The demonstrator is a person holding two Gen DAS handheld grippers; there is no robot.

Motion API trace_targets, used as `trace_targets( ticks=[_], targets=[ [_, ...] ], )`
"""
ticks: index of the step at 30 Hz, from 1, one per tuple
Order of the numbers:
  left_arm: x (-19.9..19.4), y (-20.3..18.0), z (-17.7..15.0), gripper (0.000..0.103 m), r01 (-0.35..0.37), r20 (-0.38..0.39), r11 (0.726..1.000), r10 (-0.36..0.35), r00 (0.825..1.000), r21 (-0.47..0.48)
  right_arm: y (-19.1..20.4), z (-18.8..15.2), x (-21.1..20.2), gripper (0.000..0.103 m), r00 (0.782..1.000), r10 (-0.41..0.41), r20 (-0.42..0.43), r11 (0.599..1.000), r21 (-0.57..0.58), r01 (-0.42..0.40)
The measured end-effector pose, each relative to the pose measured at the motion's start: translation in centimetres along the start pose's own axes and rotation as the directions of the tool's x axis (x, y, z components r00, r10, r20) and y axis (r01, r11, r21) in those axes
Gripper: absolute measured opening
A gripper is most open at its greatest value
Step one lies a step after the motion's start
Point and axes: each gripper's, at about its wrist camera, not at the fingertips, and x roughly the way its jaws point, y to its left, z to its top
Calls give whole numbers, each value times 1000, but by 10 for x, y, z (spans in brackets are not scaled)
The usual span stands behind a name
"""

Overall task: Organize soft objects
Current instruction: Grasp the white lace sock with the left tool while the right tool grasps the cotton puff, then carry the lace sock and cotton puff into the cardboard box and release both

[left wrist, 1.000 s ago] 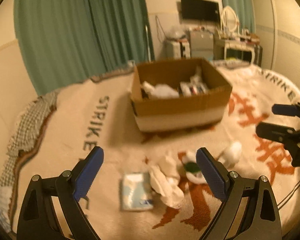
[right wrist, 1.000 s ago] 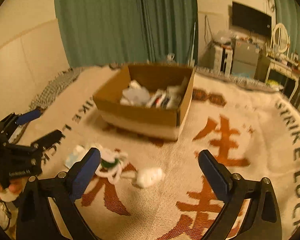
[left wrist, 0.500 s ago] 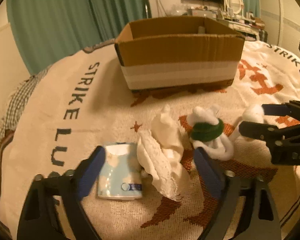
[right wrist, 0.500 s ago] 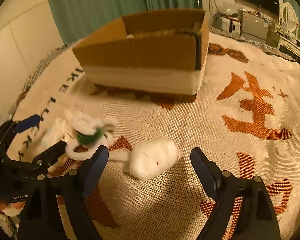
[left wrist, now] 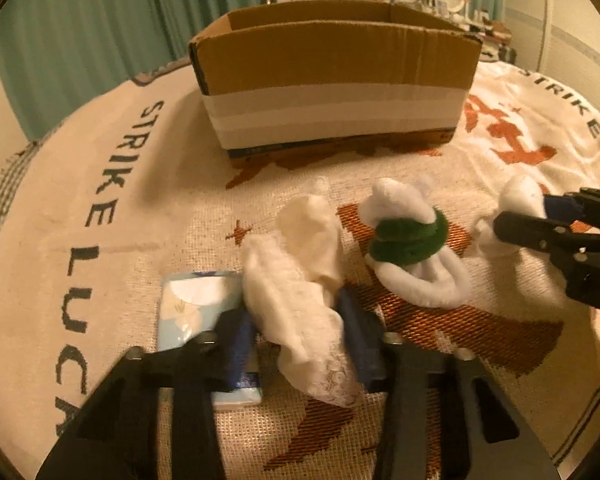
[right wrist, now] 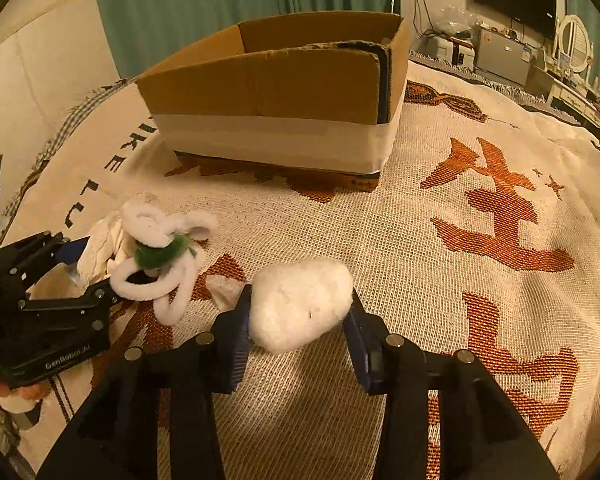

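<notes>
My left gripper is closed around a crumpled white cloth that lies on the blanket. My right gripper is closed around a white fluffy ball; it shows in the left wrist view too. Between them lies a white chenille loop toy with a green band, also in the right wrist view. A light blue tissue pack lies left of the cloth, partly under my left finger. An open cardboard box stands behind.
A cream woven blanket with orange characters and black letters covers the surface. Green curtains hang behind the box. A TV and furniture stand far back at the right.
Both grippers dropped to the blanket and moved forward. The left jaws closed around the white cloth and the right jaws closed around the fluffy ball.
</notes>
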Motion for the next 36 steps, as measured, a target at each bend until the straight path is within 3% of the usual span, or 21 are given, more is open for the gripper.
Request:
trace_targets(
  ticks=[3,6,18,28,30,36],
  targets=[
    [-6,4,-1,23,54,8,998,-53,999,-15,3,-1,-3,41,1000,-1,8,1000,1,1],
    [-19,7,0,23,97,27,995,-96,995,-23,7,-2,-8,41,1000,-1,19,1000,2,1],
    [-74,14,22,23,147,87,989,-145,986,-16,24,7,-56,39,997,0,81,1000,19,-2],
    [-102,30,86,23,95,208,994,-104,973,49,47,81,-120,39,970,-32,243,997,-59,48],
    [-100,32,105,23,72,251,996,-82,964,50,47,99,-122,39,964,-33,264,997,-57,50],
    [-71,35,160,23,99,304,994,-111,946,55,43,151,-97,39,957,-25,290,998,-54,42]
  ],
)
